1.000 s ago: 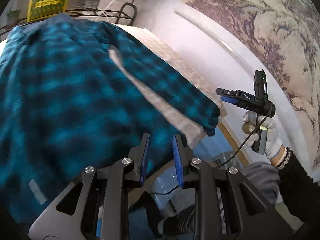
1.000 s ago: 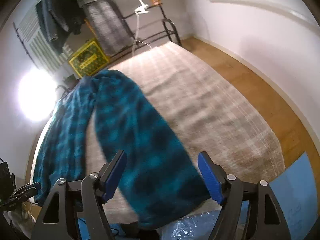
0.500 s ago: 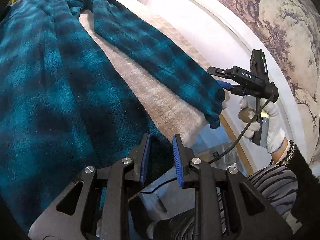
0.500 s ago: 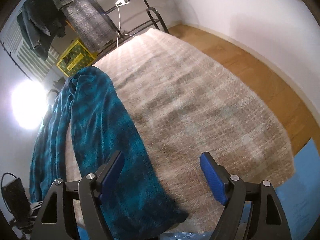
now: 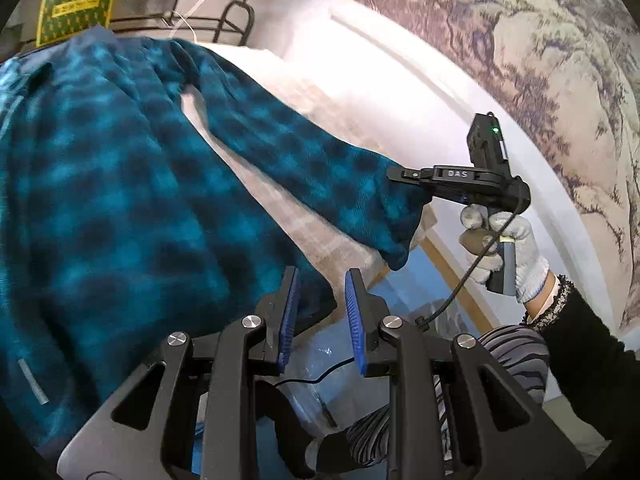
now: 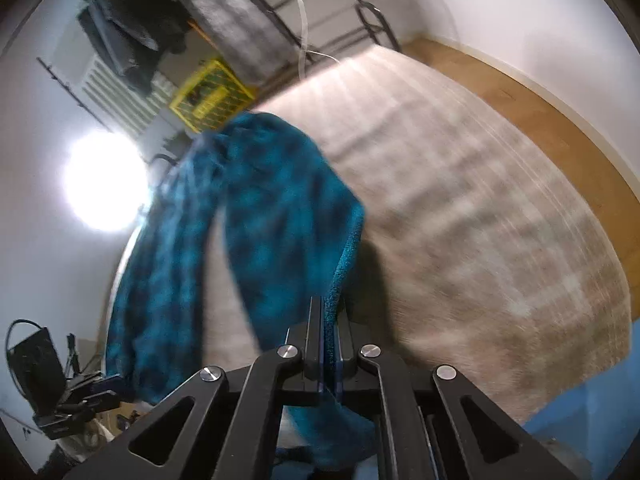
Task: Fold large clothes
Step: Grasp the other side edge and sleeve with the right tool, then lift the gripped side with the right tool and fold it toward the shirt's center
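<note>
Half a second earlier the right gripper (image 6: 329,344) stood wide apart above the sleeve (image 5: 320,176); it had since closed, its fingers pinching the sleeve's cuff and raising it off the beige bed cover (image 6: 480,216). Near the hem of the blue checked shirt (image 5: 112,200) spread over the bed, the left gripper (image 5: 320,312) hung with fingers slightly apart, holding nothing.

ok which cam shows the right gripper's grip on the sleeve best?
Right wrist: the right gripper is shut on the sleeve, with fabric edge-on between its pads. Left wrist shows it from the side at the cuff, pads hidden.
</note>
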Action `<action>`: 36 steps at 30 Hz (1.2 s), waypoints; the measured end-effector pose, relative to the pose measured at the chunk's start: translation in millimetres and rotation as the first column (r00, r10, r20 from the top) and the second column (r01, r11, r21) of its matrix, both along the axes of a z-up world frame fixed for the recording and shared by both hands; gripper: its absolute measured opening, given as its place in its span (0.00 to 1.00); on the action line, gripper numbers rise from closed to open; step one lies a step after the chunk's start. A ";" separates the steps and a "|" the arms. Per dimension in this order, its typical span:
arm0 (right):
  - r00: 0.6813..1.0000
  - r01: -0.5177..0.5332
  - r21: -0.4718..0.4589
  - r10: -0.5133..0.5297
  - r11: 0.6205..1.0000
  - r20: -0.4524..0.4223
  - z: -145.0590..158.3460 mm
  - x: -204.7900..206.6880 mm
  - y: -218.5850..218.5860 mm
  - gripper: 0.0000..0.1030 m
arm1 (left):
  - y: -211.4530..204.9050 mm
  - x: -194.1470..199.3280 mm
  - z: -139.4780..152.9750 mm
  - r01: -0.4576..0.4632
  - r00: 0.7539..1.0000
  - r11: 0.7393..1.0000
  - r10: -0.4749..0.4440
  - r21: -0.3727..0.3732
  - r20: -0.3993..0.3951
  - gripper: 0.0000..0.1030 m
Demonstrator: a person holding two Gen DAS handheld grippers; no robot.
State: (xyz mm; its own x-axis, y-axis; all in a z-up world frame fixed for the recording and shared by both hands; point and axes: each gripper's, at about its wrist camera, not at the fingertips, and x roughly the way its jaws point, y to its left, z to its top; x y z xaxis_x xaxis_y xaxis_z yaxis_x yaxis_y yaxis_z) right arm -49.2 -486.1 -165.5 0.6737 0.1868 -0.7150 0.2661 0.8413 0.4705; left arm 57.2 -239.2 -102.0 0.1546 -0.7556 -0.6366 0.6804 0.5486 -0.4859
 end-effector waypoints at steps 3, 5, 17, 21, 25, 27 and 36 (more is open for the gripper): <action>0.998 -0.052 -0.041 0.053 0.998 0.036 25.7 4.9 25.8 0.01 | 20.7 0.7 6.3 -0.035 0.999 0.999 0.035 -0.010 0.020 0.21; 0.994 -0.083 -0.065 0.087 0.994 0.059 43.8 9.3 46.1 0.01 | 29.1 2.1 9.1 -0.051 0.998 0.999 0.051 -0.013 0.024 0.21; 0.909 -0.368 -0.243 0.402 0.898 0.109 104.9 37.5 202.8 0.00 | 96.4 27.9 13.2 -0.196 0.981 0.977 0.196 -0.085 -0.015 0.21; 0.851 -0.500 -0.299 0.525 0.812 0.001 77.5 50.3 256.6 0.00 | 111.0 37.4 6.8 -0.242 0.970 0.965 0.237 -0.104 -0.057 0.21; 0.774 -0.623 -0.303 0.623 0.721 -0.111 40.5 59.4 300.3 0.01 | 115.7 43.7 -3.4 -0.263 0.964 0.959 0.257 -0.103 -0.074 0.21; 0.731 -0.677 -0.301 0.661 0.672 -0.168 24.1 60.5 316.6 0.06 | 114.5 47.1 -10.2 -0.264 0.962 0.959 0.255 -0.102 -0.095 0.21; 0.740 -0.664 -0.267 0.664 0.698 -0.105 46.1 64.9 278.4 0.38 | 100.6 63.1 -32.9 -0.259 0.954 0.962 0.242 -0.081 -0.178 0.43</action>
State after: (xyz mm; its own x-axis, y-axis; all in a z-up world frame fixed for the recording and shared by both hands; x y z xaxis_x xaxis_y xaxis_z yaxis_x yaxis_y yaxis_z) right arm 15.7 -207.6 -119.4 0.4492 0.3864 -0.8056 -0.4109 0.8900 0.1978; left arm 120.2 -138.6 -134.9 0.2470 -0.7681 -0.5907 0.4330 0.6329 -0.6419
